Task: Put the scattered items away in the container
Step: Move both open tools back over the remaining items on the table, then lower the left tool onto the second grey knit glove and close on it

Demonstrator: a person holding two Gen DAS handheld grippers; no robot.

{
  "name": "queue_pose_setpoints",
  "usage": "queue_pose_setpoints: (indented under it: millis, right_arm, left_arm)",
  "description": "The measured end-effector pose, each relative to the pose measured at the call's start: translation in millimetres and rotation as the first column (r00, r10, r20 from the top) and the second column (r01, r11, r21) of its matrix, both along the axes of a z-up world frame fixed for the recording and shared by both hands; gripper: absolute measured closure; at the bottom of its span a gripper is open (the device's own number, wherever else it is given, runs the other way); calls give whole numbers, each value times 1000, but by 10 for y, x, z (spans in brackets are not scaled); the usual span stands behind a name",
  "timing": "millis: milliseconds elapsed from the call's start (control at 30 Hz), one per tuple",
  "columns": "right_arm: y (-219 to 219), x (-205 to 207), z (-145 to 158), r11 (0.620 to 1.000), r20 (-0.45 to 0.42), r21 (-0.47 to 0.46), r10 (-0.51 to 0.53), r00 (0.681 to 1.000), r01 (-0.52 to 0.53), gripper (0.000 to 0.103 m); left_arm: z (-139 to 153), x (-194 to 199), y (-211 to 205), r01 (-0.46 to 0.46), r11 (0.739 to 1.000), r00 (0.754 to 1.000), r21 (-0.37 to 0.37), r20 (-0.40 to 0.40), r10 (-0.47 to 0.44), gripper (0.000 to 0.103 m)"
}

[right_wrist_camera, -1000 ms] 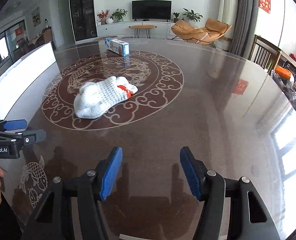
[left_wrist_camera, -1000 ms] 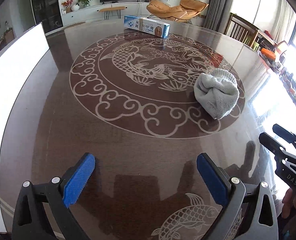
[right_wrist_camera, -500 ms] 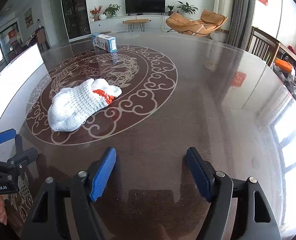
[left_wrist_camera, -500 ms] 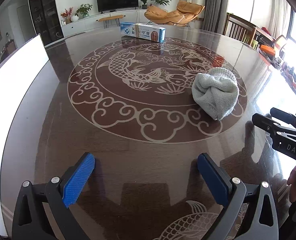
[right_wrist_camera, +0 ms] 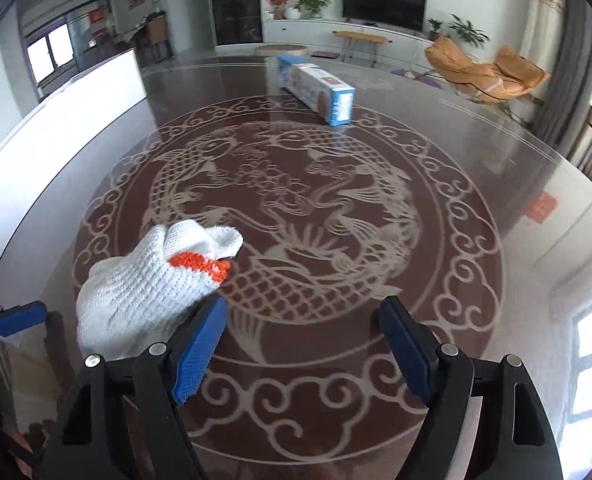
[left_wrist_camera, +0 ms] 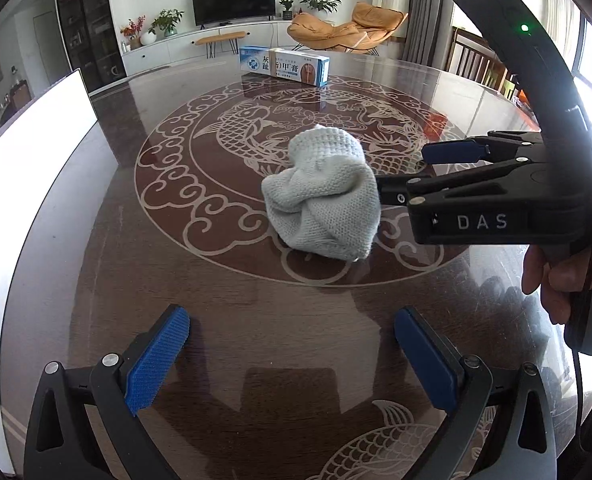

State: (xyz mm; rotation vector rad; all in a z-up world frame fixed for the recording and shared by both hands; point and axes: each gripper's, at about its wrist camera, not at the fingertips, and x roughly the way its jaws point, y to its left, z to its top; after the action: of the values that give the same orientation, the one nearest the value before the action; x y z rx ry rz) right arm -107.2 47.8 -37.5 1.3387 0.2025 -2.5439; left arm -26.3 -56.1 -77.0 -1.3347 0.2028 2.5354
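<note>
Right wrist | right claw point(right_wrist_camera: 302, 344) opening wide, empty | glove point(right_wrist_camera: 151, 280) beside left pad

The table point(left_wrist_camera: 107, 240) is finished in a dark, wood-toned gloss, polished enough that windows and furniture are mirrored in it, with a pale fish pattern point(right_wrist_camera: 287, 216) laid flat into the surface. The balled-up glove point(left_wrist_camera: 324, 196) is made of chunky knitted cloth, soft and matt, trimmed with an orange knit edge point(right_wrist_camera: 199, 264). The box point(left_wrist_camera: 283, 66) looks like printed cardboard with a slight sheen. Matt black plastic is used for the left gripper point(left_wrist_camera: 291, 360), and its pads point(left_wrist_camera: 155, 360) are covered in ribbed blue rubbery stuff, held by shiny metal screws point(left_wrist_camera: 110, 359).
</note>
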Motion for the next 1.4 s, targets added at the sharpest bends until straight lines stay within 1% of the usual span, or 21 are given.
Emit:
queue_pose_setpoints:
  millis: [33,67,233,333,567,667,900,1167,1267,1400]
  right_arm:
    - [-15,30,-12,1000,3,-2,7,1000,-7,23]
    - [21,72,-17,1000,-1,-4,-7,1000,7,23]
    - [423,416,-27,988,-31,-1,-155,987,155,24]
    - [618,590,-25,981,-48,-13,-193,980,192,24]
    - [697,626,7,980,-47,-12,-200,979,200,24]
    - [696,627,13,980,-46,-15,-200,979,200,24]
    - [695,625,4,980,-46,-17,-201,979,200,24]
    - [696,624,3,980,-46,-17,-200,979,200,24]
    - [697,625,4,980,-46,-17,-200,979,200,24]
    - [696,626,6,980,-45,-17,-200,979,200,24]
  left_arm:
    - [0,0,1,0,1000,1000,0,0,0,0]
    - [0,0,2,-1,1000,1000,0,0,1,0]
    - [-2,-2,1,-1,1000,1000,0,0,1,0]
    - [1,-2,0,-1,1000,1000,0,0,1,0]
    - [26,-11,9,-10,1000,1000,-7,9,10,0]
    - [36,-53,54,-26,999,998,-21,49,27,0]
    - [19,-26,55,27,1000,1000,-7,16,-27,0]
    - [19,-63,67,41,999,999,-14,29,-40,0]
    - [26,-99,90,50,999,997,-22,57,-48,0]
    - [20,-153,116,94,995,995,-17,41,-93,0]
